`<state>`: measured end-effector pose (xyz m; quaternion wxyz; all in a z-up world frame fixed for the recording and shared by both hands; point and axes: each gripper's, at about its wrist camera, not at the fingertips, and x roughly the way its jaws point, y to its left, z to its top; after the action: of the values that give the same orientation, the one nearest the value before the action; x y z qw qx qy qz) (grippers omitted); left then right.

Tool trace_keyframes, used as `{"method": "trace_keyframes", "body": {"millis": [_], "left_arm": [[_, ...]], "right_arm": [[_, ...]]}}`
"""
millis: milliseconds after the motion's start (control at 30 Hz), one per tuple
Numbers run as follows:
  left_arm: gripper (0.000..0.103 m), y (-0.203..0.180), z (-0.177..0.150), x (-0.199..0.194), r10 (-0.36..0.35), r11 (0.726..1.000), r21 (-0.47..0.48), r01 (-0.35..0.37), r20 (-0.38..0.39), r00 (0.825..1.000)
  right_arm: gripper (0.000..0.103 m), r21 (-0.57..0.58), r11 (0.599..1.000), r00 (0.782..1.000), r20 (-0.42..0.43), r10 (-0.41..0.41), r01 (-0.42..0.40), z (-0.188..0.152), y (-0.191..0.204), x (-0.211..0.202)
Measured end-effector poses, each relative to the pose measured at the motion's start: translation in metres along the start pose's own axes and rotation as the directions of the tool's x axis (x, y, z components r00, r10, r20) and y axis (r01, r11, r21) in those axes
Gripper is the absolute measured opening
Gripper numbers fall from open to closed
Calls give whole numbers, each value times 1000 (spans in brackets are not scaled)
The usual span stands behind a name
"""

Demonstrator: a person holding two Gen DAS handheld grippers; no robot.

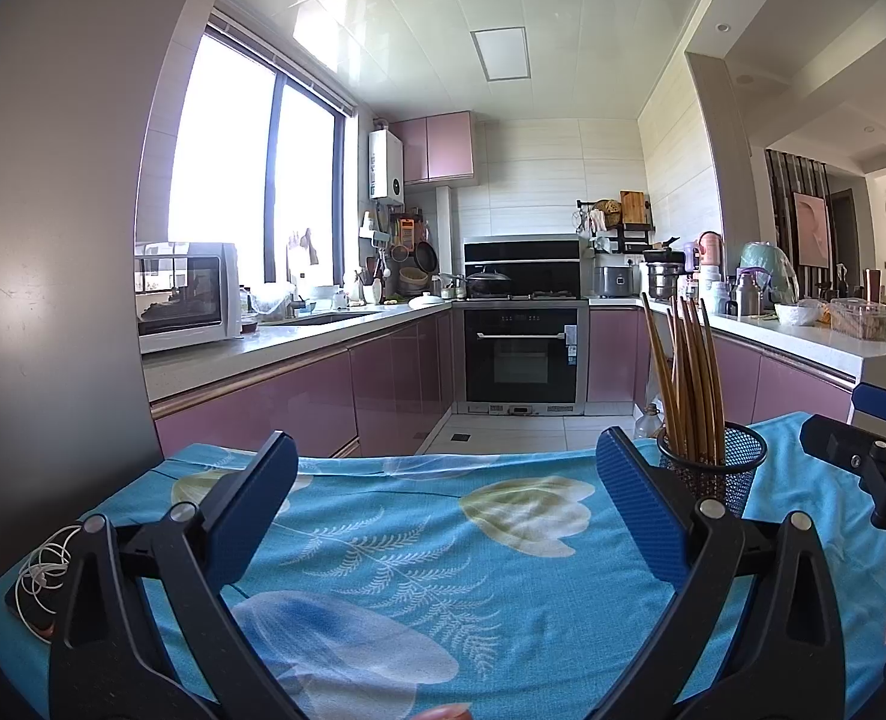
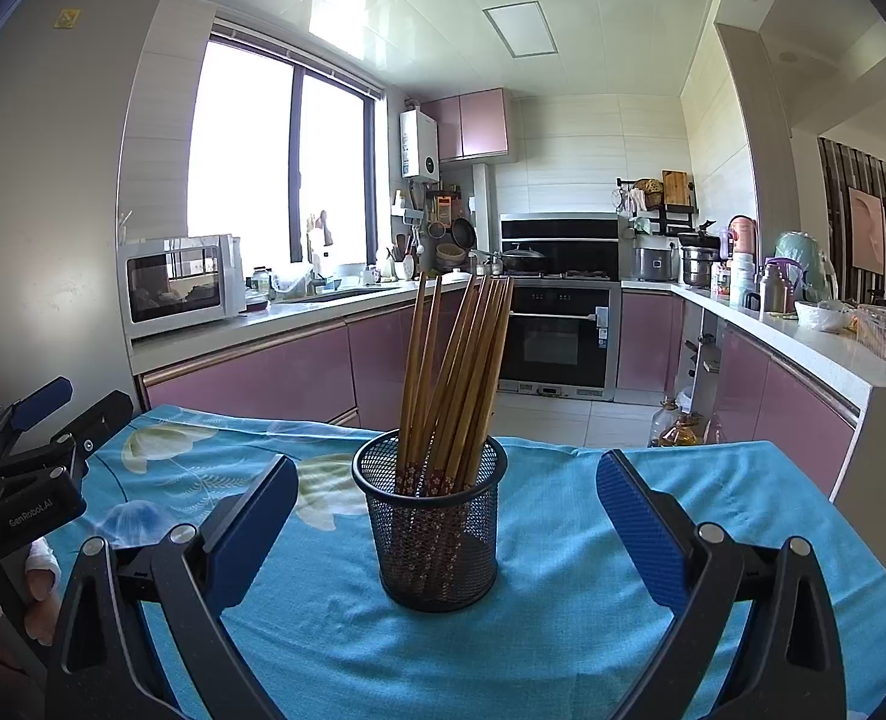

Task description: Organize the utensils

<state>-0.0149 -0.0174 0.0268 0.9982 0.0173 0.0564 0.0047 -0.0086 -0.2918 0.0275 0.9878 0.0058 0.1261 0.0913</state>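
A black mesh cup (image 2: 434, 525) stands upright on the blue flowered cloth (image 2: 562, 630) and holds several wooden chopsticks (image 2: 460, 372), tips up. My right gripper (image 2: 445, 480) is open and empty, with the cup between its blue pads (image 2: 640, 522) and just beyond them. In the left wrist view the cup (image 1: 715, 468) and its chopsticks (image 1: 691, 378) stand at the far right. My left gripper (image 1: 445, 468) is open and empty over bare cloth (image 1: 443, 570), to the left of the cup. Each gripper shows at the edge of the other's view.
A coiled white cable (image 1: 41, 570) lies at the table's left edge on a dark item. The table's far edge drops to the kitchen floor. Pink cabinets, an oven (image 2: 553, 339) and crowded counters lie beyond. A grey fridge wall (image 1: 53, 240) stands at the left.
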Motion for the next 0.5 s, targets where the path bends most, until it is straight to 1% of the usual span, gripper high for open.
{"method": "trace_keyframes", "body": {"millis": [500], "left_arm": [[98, -1, 1, 0, -2, 1000, 2, 2, -1, 1000]], "right_arm": [[96, 3, 1000, 1000, 2, -2, 2, -1, -1, 0]]}}
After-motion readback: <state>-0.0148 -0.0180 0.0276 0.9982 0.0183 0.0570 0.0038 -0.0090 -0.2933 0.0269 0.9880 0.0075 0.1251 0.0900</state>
